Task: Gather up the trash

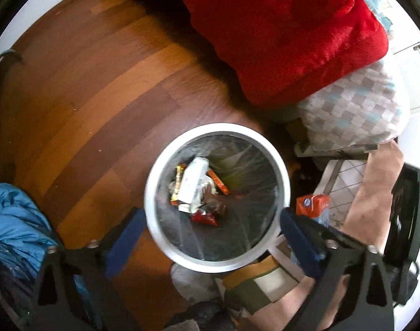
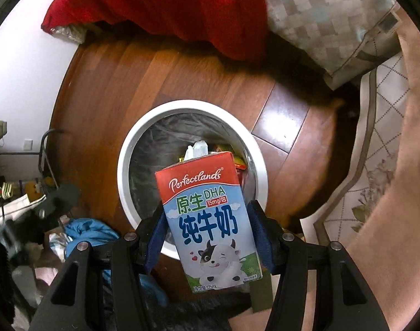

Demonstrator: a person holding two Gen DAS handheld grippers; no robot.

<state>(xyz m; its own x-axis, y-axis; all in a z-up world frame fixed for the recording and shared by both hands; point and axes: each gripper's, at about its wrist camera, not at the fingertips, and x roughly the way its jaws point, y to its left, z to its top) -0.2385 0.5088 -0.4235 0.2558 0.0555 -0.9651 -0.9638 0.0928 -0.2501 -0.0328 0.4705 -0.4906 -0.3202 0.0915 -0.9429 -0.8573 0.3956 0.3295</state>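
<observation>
A round trash bin with a white rim point(image 1: 152, 193) and a clear liner stands on the wood floor, holding a white carton point(image 1: 194, 179) and several wrappers. My left gripper point(image 1: 212, 213) hangs above it, pointing down, open, with nothing between its blue pads point(image 1: 130, 229). In the right wrist view my right gripper point(image 2: 207, 209) is shut on a small milk carton point(image 2: 207, 220) with a red top and a cartoon cow, held upright above the near side of the bin's rim point(image 2: 124, 165). The same milk carton point(image 1: 313, 207) shows just right of the bin in the left wrist view.
A red blanket point(image 1: 279, 41) and a checkered pillow point(image 1: 353, 110) lie beyond the bin. Blue clothing point(image 1: 14, 220) sits on the floor at left, with more clutter point(image 2: 22, 193) nearby. A patterned rug point(image 2: 389, 110) lies at right, under a person's forearm point(image 2: 403, 179).
</observation>
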